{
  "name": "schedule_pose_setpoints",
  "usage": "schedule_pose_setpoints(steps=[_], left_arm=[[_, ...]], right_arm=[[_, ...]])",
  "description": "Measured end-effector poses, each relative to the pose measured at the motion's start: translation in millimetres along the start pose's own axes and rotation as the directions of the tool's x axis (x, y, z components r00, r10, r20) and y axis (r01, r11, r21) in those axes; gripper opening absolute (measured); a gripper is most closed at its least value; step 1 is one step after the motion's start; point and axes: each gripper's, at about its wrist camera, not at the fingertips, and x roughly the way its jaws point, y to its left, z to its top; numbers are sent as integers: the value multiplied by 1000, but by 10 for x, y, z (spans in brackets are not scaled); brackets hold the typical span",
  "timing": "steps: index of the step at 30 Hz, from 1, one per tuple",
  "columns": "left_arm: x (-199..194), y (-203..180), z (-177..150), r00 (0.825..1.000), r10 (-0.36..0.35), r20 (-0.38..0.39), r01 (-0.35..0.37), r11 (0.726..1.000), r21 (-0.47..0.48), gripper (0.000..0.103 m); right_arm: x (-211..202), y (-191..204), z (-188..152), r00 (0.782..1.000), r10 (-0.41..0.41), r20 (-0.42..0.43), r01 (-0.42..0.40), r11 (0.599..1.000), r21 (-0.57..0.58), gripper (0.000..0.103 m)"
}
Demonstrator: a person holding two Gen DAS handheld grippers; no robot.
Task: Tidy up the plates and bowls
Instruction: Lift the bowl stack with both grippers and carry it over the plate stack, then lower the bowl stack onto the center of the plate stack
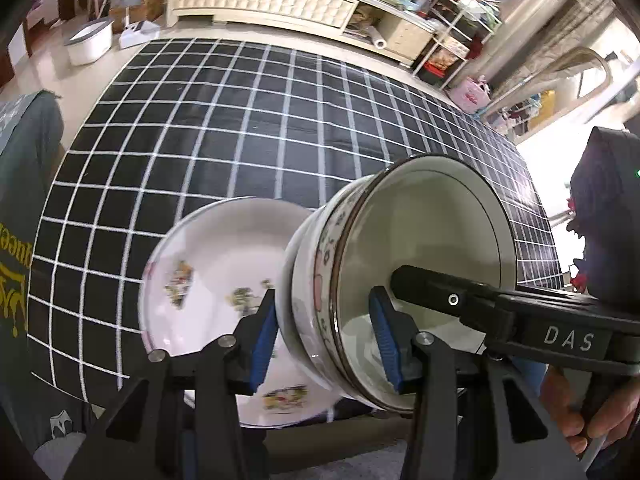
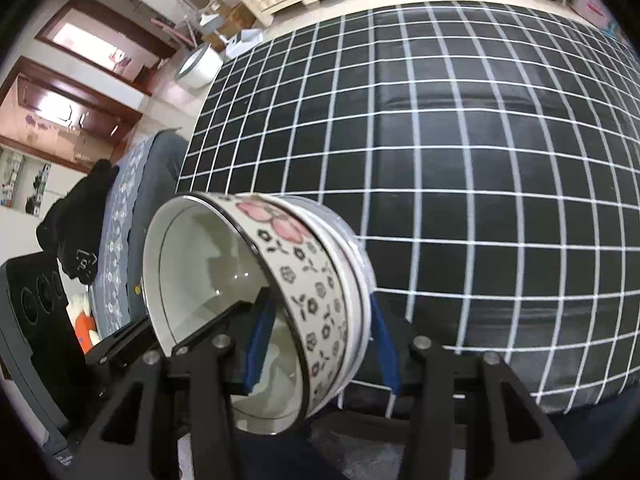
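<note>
Nearest the cameras, both grippers are pinching the wall of the same glossy white ceramic bowl with pink blossoms and small black flowers round its outside (image 2: 304, 276), which is tipped onto its side in the air at the near edge of the worktop. The left gripper (image 1: 326, 340) is closing its blue-padded fingers (image 1: 264, 344) on the wall, one pad outside and one inside. The right gripper (image 2: 320, 344) is clamping the rim likewise from the opposite side, and its black finger is showing inside the bowl in the left view. A second white rim ring is showing behind the patterned band, so this may be two nested bowls; I cannot tell for sure.

The glazed ware looks stiff, fairly heavy, slippery and breakable, so the rim wall, gripped deep, seems the safest hold.

Just behind the bowl, a shallow white ceramic plate with small coloured decals (image 1: 212, 280) is appearing blurred over the near edge; whether it is resting flat is unclear. Beyond, the black cloth with a white grid (image 1: 280, 128) is covering the worktop, looking soft and matte.
</note>
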Motion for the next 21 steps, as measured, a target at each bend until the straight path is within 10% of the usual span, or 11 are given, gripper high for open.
schedule_pose_setpoints(steps=[21], left_arm=[[236,417,-68,999,-6,-36,3,996,-90,43]], right_arm=[[409,150,156,995,-57,-79,55,998,-31,49]])
